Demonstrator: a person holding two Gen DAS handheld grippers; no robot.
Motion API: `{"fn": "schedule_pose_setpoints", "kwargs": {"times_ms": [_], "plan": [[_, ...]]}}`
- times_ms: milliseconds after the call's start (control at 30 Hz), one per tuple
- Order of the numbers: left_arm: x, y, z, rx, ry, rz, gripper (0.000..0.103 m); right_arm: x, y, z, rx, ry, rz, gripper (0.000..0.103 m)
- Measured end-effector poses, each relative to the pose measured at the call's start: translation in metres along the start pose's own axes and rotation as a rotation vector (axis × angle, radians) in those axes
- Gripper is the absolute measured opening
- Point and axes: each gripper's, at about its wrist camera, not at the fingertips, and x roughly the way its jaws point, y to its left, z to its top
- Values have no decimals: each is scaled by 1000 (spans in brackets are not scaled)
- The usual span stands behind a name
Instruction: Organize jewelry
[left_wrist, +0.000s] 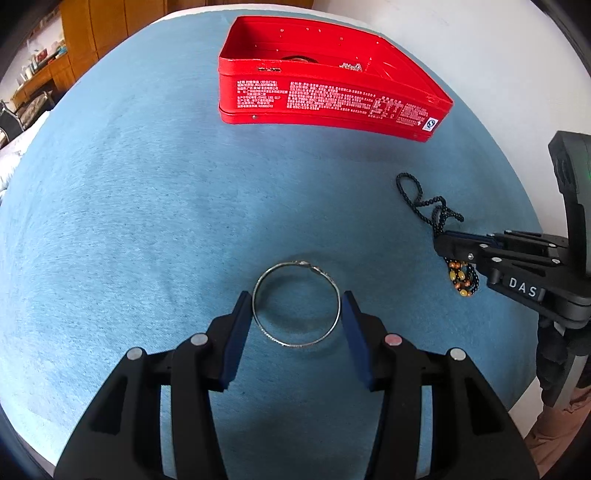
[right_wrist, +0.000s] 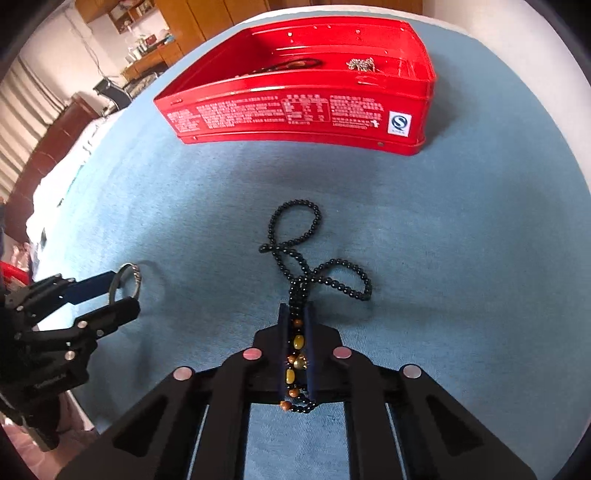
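A silver bangle (left_wrist: 296, 303) lies between the fingers of my left gripper (left_wrist: 296, 301); the pads touch its sides, and in the right wrist view the bangle (right_wrist: 125, 282) stands tilted up in that gripper (right_wrist: 123, 291). My right gripper (right_wrist: 296, 314) is shut on a black bead necklace (right_wrist: 314, 273) at its amber and brown beads; the rest trails on the blue cloth (right_wrist: 443, 258). It also shows in the left wrist view (left_wrist: 428, 206) with the right gripper (left_wrist: 441, 245). An open red tin (left_wrist: 332, 96) at the far side holds a silver chain (right_wrist: 360, 64) and a dark piece.
The blue cloth (left_wrist: 129, 221) covers a white surface whose edge curves around it. Wooden cabinets (right_wrist: 207, 18) and furniture stand beyond the far left. The red tin (right_wrist: 295, 110) sits upright with its long printed wall facing me.
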Motion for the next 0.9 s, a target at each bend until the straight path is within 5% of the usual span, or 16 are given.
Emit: {"fn": "schedule_pose_setpoints", "kwargs": {"times_ms": [300, 533, 667, 900], "plan": [[-19, 10, 4, -21, -53, -6, 48, -36, -4, -2, 54, -84, 175, 5], [-34, 13, 8, -26, -84, -13, 48, -66, 3, 1, 48, -154, 226, 5], [-38, 14, 8, -31, -94, -15, 48, -71, 4, 5, 30, -171, 184, 5], [-27, 9, 8, -30, -71, -22, 48, -21, -12, 17, 75, -58, 93, 8]]}}
